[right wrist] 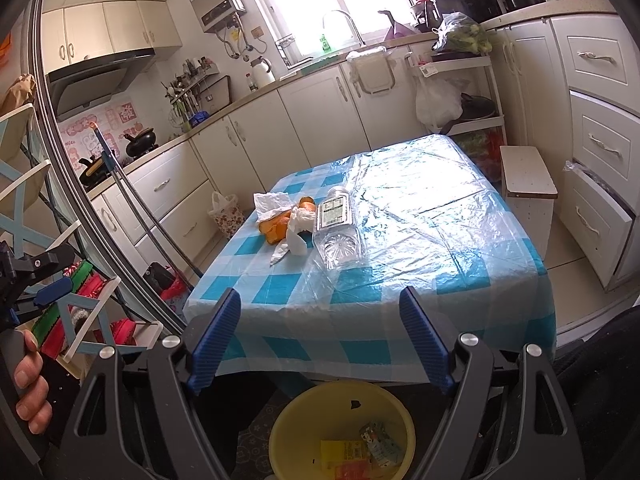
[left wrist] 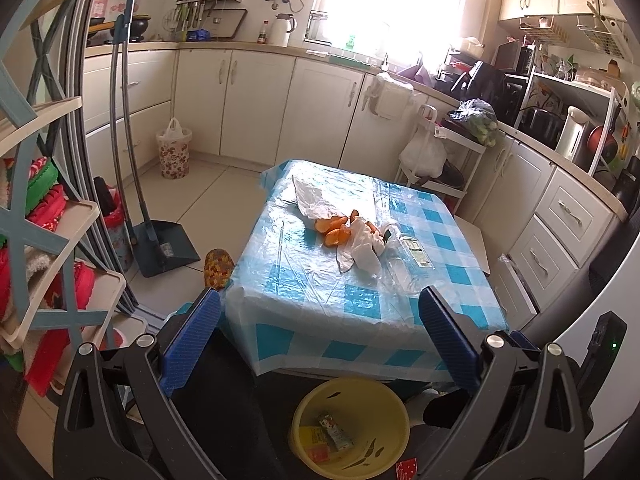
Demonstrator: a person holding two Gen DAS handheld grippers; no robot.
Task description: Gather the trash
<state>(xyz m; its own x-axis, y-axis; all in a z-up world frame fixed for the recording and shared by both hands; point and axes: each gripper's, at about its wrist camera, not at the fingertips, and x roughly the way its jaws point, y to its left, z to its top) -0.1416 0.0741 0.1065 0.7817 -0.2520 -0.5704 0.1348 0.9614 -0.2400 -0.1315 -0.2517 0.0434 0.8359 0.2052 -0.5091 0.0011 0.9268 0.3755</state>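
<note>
On the blue-checked table [left wrist: 360, 312] [right wrist: 440, 216] lie orange peels [left wrist: 334, 230] [right wrist: 280, 224], crumpled white tissues [left wrist: 362, 246] [right wrist: 298, 228] and an empty clear plastic bottle [left wrist: 406, 258] [right wrist: 336, 226] on its side. A yellow bin [left wrist: 352, 428] [right wrist: 342, 436] with wrappers inside stands on the floor below the table's near edge. My left gripper [left wrist: 320, 304] is open and empty, above the near table edge. My right gripper [right wrist: 320, 304] is open and empty, also short of the trash.
A shelf rack [left wrist: 48, 200] stands at the left. A broom and dustpan [left wrist: 160, 240] lean by the cabinets, next to a floral waste basket [left wrist: 174, 154]. A white stool [right wrist: 526, 196] and a trolley [right wrist: 460, 80] stand right of the table.
</note>
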